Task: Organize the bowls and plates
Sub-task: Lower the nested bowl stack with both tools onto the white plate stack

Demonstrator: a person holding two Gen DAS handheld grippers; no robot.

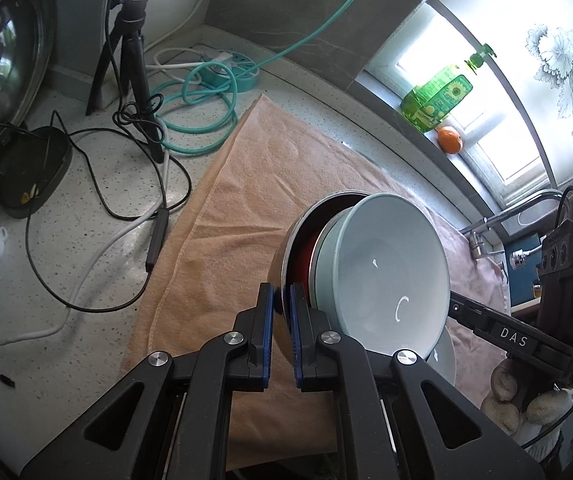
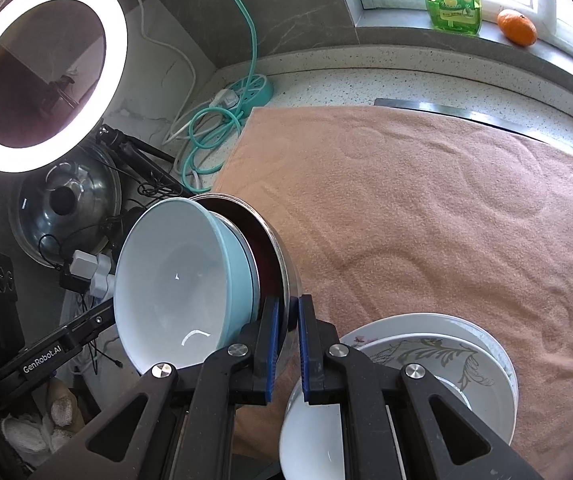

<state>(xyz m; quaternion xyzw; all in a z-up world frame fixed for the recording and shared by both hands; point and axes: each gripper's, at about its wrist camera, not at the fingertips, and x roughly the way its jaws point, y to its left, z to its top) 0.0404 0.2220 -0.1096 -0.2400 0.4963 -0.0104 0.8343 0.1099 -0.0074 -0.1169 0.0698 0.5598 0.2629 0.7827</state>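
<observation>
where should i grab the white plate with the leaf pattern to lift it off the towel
By its raised outer rim on the bare towel side. The leaf-patterned plate lies flat, nested in a larger white dish, so only the edge offers a pinch; a white bowl crowds its near side.

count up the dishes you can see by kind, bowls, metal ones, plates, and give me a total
Light blue bowls: 1
Metal bowls with red inside: 1
White bowls: 1
Plates: 2, a plain white plate under a leaf-patterned plate
Total: 5

Something pale sits between the blue bowl and the metal bowl; I cannot tell whether it is a separate dish.
</observation>
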